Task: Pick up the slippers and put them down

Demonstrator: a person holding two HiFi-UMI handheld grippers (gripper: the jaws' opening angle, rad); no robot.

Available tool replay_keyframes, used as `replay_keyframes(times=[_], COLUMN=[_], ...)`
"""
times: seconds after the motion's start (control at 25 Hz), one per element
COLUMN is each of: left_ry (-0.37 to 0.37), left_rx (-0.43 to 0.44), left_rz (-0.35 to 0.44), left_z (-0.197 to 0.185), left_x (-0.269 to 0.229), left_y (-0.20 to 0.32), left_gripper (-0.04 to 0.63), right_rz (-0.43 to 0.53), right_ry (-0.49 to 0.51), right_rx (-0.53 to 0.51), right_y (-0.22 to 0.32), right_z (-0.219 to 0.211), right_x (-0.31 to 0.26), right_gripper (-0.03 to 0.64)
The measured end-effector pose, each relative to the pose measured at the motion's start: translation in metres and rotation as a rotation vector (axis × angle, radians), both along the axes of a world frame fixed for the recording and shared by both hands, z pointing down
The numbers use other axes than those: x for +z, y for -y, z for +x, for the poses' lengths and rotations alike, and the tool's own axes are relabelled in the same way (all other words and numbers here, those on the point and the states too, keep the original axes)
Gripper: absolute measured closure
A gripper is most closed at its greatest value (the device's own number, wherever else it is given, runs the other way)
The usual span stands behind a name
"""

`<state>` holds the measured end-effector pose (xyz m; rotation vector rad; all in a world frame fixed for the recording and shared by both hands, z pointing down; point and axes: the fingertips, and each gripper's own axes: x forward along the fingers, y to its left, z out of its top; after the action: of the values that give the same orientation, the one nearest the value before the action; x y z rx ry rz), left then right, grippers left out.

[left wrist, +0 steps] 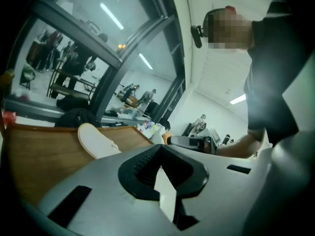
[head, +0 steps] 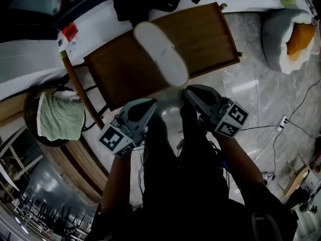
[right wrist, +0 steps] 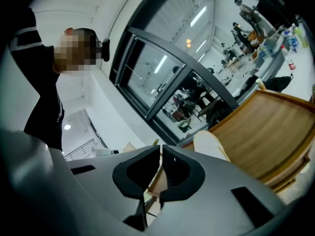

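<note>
A white slipper (head: 160, 51) lies on the seat of a brown wooden chair (head: 205, 34), its near end reaching the seat's front edge. Just in front of that end are my two grey grippers: the left gripper (head: 152, 103) and the right gripper (head: 188, 91), side by side and apart from the slipper. In the left gripper view the slipper (left wrist: 96, 141) lies ahead on the seat, and the left gripper (left wrist: 160, 150) has its tips together, holding nothing. In the right gripper view the right gripper (right wrist: 161, 149) is shut and empty, with the slipper (right wrist: 211, 144) just beyond it.
A dark basket with a green towel (head: 60, 117) stands left of the chair. A white cushion with an orange middle (head: 291, 34) lies at the upper right. Cables (head: 281, 124) run over the shiny marble floor on the right. Black clothing (head: 145, 1) lies behind the chair.
</note>
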<state>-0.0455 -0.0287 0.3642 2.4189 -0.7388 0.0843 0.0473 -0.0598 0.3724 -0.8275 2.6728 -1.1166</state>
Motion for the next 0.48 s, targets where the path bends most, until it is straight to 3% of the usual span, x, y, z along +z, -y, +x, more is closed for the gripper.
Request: replay_keyframes(times=[0.28, 0.48], left_ry=[-0.014, -0.039], left_rx=[-0.003, 0.031], left_rz=[-0.030, -0.080], left_z=[0.016, 0.037], left_x=[0.049, 0.074], left_y=[-0.010, -0.039], left_gripper=[0.584, 0.586], right_rz=[-0.137, -0.283], right_ry=[0.021, 0.144], right_rx=[0.001, 0.083], right_y=[-0.027, -0.043], right_z=[0.007, 0.018], right_x=[0.079, 0.116], right_gripper=[0.591, 0.590])
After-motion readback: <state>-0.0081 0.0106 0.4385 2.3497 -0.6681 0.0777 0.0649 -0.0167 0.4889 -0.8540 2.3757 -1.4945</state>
